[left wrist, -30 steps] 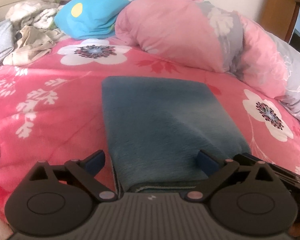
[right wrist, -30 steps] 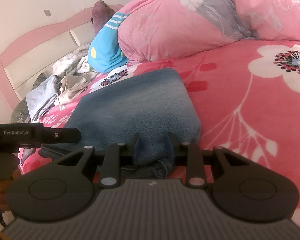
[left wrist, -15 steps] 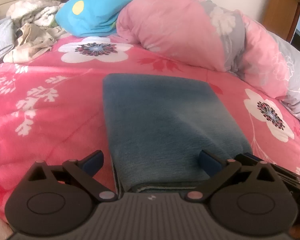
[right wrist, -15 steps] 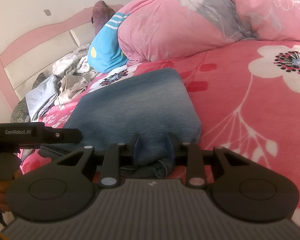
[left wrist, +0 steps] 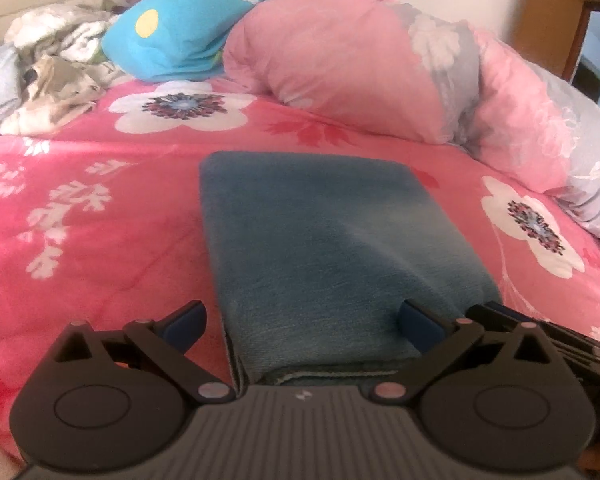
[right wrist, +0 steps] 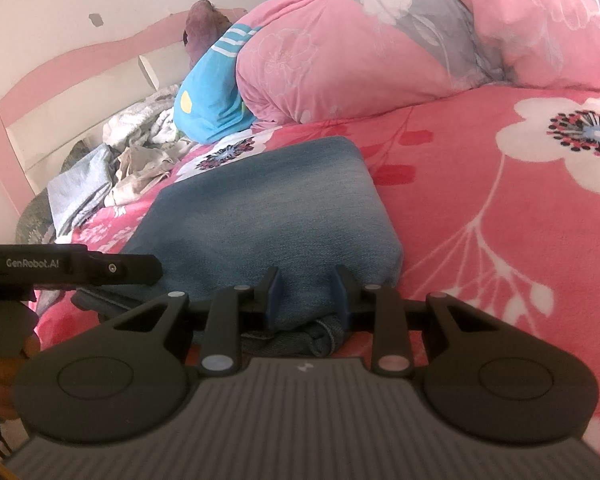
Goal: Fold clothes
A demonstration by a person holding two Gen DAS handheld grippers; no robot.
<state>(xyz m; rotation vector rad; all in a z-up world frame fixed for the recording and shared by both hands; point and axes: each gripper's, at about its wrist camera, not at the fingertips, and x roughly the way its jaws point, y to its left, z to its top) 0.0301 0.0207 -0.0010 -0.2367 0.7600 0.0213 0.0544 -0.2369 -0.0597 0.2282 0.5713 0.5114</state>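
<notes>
A folded blue denim garment (left wrist: 324, 248) lies flat on the pink floral bedspread (left wrist: 100, 240), its near end toward me. My left gripper (left wrist: 300, 316) stands open and wide at that near end. One of its fingers (left wrist: 184, 320) is off the left edge over the bedspread; the other rests on the denim's right side. In the right wrist view the denim (right wrist: 260, 216) runs away to the upper left. My right gripper (right wrist: 307, 298) is shut on a bunched fold at its near right corner. The left gripper's black body (right wrist: 80, 268) shows at the left.
A rolled pink and grey quilt (left wrist: 360, 68) and a blue pillow (left wrist: 188, 28) lie behind the denim. Crumpled pale clothes (left wrist: 48, 80) pile up at the far left by the pink headboard (right wrist: 60, 80). A wooden cabinet (left wrist: 556, 20) stands at the right. A hand (right wrist: 4, 376) holds the left gripper.
</notes>
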